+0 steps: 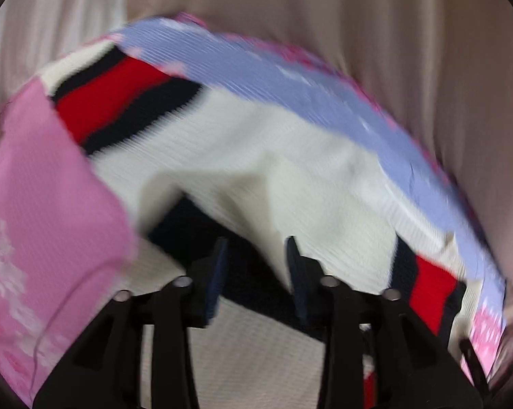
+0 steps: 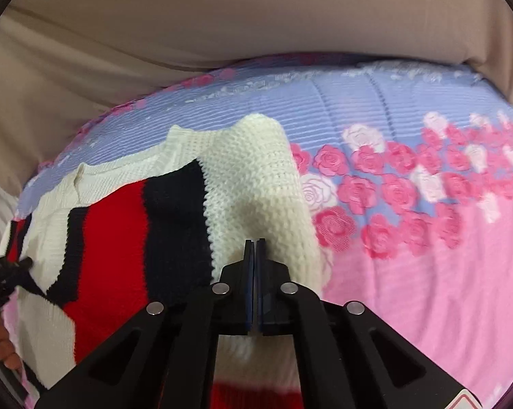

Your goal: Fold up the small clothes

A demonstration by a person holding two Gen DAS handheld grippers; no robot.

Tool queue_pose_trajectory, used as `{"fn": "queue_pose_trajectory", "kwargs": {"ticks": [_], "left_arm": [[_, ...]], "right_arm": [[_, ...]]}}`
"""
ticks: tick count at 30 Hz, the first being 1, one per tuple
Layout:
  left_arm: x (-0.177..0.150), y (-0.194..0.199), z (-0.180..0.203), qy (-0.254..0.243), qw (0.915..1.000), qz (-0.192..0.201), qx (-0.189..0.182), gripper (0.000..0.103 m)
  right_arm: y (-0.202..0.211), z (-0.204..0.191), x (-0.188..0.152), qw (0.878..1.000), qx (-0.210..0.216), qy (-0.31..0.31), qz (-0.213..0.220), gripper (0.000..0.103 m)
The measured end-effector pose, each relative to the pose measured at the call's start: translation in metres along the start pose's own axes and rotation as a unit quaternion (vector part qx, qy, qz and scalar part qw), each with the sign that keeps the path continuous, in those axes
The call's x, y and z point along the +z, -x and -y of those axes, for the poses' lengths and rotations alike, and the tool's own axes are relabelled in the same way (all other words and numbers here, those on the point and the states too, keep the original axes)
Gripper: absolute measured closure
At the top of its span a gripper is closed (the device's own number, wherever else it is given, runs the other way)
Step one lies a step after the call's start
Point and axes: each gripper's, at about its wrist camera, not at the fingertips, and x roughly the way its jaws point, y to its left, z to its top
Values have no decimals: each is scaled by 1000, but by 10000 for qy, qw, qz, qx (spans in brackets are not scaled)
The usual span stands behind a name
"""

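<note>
Right wrist view: right gripper (image 2: 255,248), fingers pressed together on a cream fold of the knit sweater (image 2: 127,225). Sweater: cream with red and navy stripes, lying on a floral bedspread (image 2: 409,238) of blue and pink, beige sheet (image 2: 222,17) behind. Left wrist view, blurred: left gripper (image 1: 256,255), fingers apart, straddling a navy band of the sweater (image 1: 256,156), no grip evident.

A bed (image 2: 409,272) carries everything, covered in a quilt (image 2: 375,102) of lilac and pink with a band of roses. A white, red and navy knit sweater (image 2: 120,231) lies directly on it.
</note>
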Motion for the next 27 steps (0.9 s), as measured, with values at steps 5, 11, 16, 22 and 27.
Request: {"fn": "queue_pose_trajectory", "kwargs": {"ticks": [5, 11, 16, 22, 27], "left_arm": [[56, 5, -101, 986, 9928, 354, 579, 42], [122, -32, -216, 2185, 9695, 315, 1061, 40], [156, -56, -254, 2234, 9673, 337, 1153, 77], [170, -10, -179, 1270, 9877, 750, 516, 97], [135, 65, -38, -80, 9915, 1161, -574, 97]], "right_arm": [[69, -40, -39, 9983, 252, 446, 280, 76], [118, -75, -123, 9964, 417, 737, -65, 67], [131, -100, -176, 9924, 649, 774, -702, 66], [127, -118, -192, 9898, 746, 769, -941, 62], [129, -123, -179, 9914, 762, 786, -720, 62]]}}
